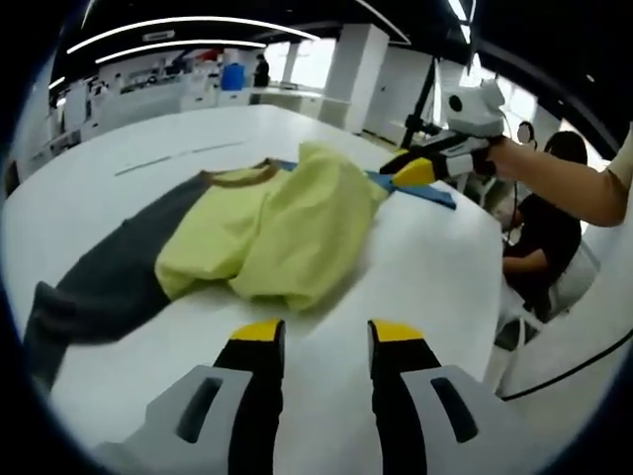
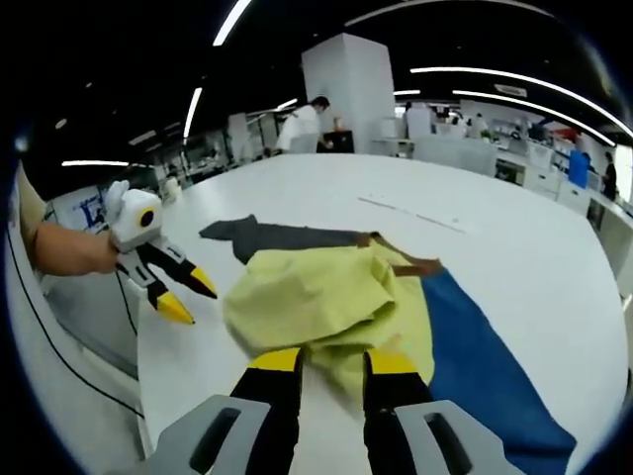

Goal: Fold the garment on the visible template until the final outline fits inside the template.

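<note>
Yellow-green shirt (image 1: 272, 233) lies bunched over the blue template (image 2: 485, 371), so both open, empty grippers (image 1: 321, 332) (image 2: 331, 358) should grip hems squarely and fold inward.

Yellow-grey garment (image 1: 267, 233) crumpled on white table (image 1: 425, 267); left gripper (image 1: 321, 332) fingers apart, just short of it.

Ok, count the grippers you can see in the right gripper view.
2. The right gripper rises from the bottom, at the yellow garment's edge; the left gripper is at the left, open above the table.
</note>
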`<act>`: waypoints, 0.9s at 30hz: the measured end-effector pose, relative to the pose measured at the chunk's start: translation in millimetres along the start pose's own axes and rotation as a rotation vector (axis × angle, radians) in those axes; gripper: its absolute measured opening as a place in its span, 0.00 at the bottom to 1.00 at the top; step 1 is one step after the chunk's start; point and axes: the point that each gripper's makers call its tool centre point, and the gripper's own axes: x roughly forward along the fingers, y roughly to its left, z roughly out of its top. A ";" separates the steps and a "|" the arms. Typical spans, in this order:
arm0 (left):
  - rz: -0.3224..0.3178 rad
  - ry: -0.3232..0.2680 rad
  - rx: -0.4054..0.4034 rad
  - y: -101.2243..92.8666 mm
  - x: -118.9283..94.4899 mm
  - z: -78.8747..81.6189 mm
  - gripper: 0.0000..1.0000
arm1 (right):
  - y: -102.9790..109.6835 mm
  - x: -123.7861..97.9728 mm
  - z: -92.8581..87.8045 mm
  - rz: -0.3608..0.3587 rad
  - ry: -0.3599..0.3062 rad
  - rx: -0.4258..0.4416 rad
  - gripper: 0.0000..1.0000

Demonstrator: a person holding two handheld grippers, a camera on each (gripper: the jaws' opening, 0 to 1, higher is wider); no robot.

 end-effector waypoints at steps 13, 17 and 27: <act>0.027 0.011 0.015 8.7 14.7 4.4 0.22 | 7.6 -0.1 -11.9 0.007 0.013 0.010 0.19; 0.030 0.020 0.017 10.7 19.6 3.7 0.21 | 7.8 -0.5 -13.4 0.005 0.013 0.015 0.19; 0.023 0.007 0.014 9.3 23.2 10.3 0.14 | 7.9 0.3 -13.8 0.005 0.011 0.020 0.19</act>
